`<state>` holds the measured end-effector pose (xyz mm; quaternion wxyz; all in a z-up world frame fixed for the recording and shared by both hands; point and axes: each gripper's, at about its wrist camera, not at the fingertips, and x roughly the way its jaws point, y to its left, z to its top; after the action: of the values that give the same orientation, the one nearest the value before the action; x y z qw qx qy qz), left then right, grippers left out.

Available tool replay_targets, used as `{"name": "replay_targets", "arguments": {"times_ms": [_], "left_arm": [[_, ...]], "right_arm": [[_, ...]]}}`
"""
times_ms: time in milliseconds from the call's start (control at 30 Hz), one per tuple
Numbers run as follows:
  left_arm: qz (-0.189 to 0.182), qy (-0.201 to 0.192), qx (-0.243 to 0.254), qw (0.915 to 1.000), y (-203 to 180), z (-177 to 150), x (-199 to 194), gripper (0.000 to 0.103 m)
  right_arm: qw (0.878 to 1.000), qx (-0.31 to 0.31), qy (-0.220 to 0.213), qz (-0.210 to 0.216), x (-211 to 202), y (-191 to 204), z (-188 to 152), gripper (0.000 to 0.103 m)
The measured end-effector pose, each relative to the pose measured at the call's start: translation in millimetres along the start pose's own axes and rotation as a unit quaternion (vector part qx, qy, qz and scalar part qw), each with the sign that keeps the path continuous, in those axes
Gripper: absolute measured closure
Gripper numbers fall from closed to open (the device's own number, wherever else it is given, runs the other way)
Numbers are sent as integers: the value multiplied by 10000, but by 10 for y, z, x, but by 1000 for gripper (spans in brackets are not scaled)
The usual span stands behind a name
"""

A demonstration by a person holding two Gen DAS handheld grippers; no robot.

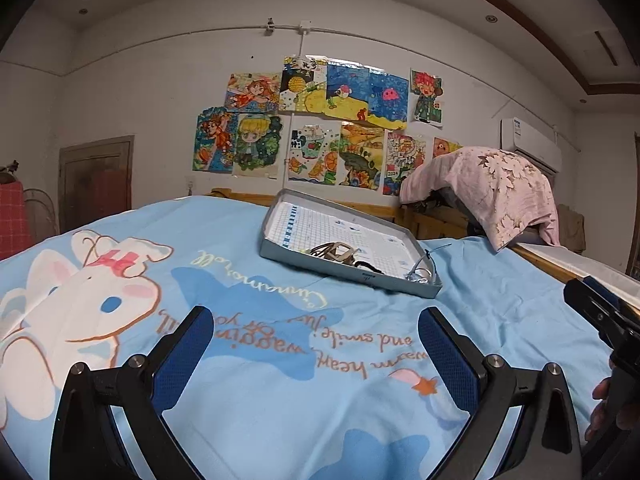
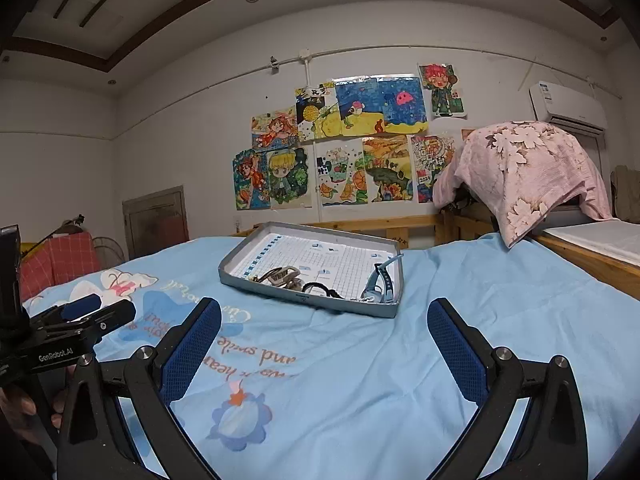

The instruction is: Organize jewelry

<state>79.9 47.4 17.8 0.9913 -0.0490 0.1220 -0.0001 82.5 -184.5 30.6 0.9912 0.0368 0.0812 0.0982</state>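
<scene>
A shallow grey tray (image 1: pixel 352 274) (image 2: pixel 280 290) with a gridded white floor lies on the blue bedsheet ahead. It holds a beige bracelet or watch (image 1: pixel 336 251) (image 2: pixel 285 273), a black hair tie (image 1: pixel 368 267) (image 2: pixel 320 290) and a light blue watch (image 1: pixel 422 270) (image 2: pixel 380 284) at its right end. My left gripper (image 1: pixel 316 334) is open and empty, short of the tray. My right gripper (image 2: pixel 325 326) is open and empty, just before the tray's near edge. Each gripper shows at the other view's edge: the right (image 1: pixel 600 312), the left (image 2: pixel 86 312).
The blue cartoon bedsheet (image 1: pixel 260 400) (image 2: pixel 480 320) covers the bed. A pink floral cloth (image 1: pixel 496 184) (image 2: pixel 528 168) drapes over something at the back right by a wooden rail (image 2: pixel 380 226). Drawings hang on the far wall (image 1: pixel 320 128).
</scene>
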Motion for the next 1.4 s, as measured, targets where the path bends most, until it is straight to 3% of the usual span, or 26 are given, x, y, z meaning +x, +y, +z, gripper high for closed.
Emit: {"name": "replay_targets", "arguments": {"times_ms": [433,733,1400], "left_arm": [[255,-192,240,9992,-8,-47,-186,0],[254,-78,356,9990,-47,-94,-153,0],[267,-58,367,9990,-36,-109,-138,0]], "right_arm": [[9986,-509,-47,-167,-172,223,-69,2],[9986,-304,80,-424,-137,115,-130,2],[9984,-259,165,-476,-110,52,-164,2]]}}
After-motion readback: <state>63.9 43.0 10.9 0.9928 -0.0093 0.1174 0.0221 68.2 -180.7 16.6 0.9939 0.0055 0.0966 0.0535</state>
